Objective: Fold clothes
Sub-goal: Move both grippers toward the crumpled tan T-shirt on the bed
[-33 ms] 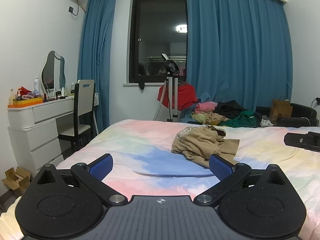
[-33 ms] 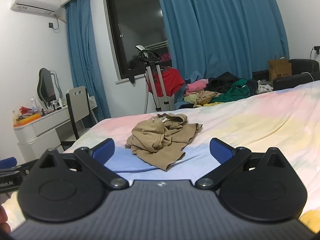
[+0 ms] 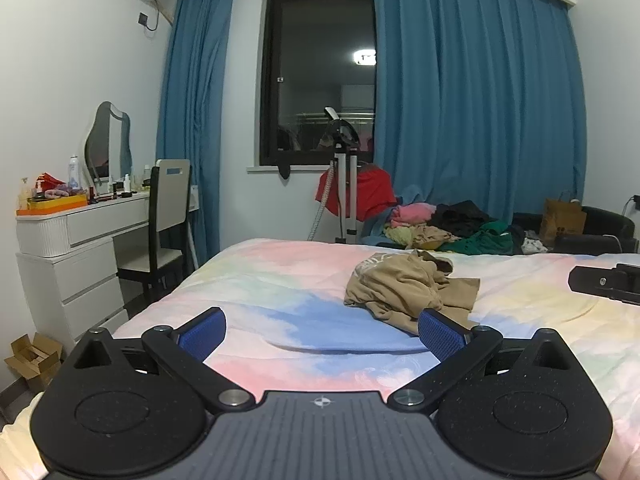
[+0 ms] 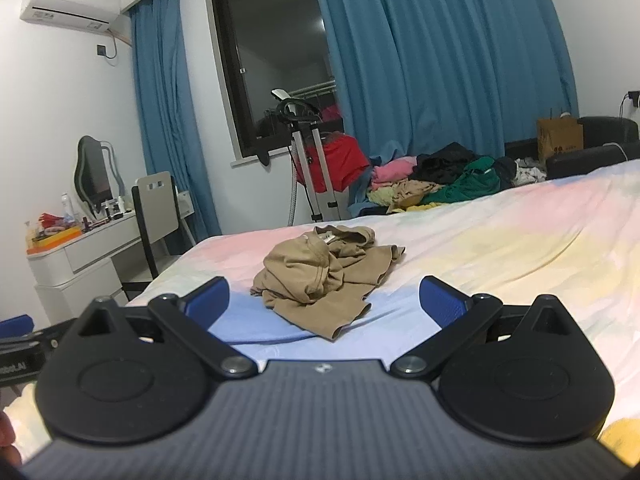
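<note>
A crumpled tan garment (image 3: 404,288) lies in a heap on the pastel tie-dye bed sheet (image 3: 280,280). My left gripper (image 3: 322,332) hovers low over the sheet, open, nothing between its blue pads; the heap is just ahead and to the right, behind the right pad. In the right wrist view the same garment (image 4: 320,276) sits straight ahead on the bed (image 4: 500,248), and my right gripper (image 4: 324,302) is open and empty with the heap's near edge showing between its fingers. Part of the right gripper (image 3: 604,282) shows at the left view's right edge.
A pile of mixed clothes (image 3: 440,228) lies beyond the bed's far edge under blue curtains. A garment steamer stand (image 3: 346,184) is by the window. A white dresser (image 3: 80,240) and chair (image 3: 168,216) stand left of the bed, a cardboard box (image 3: 32,360) on the floor.
</note>
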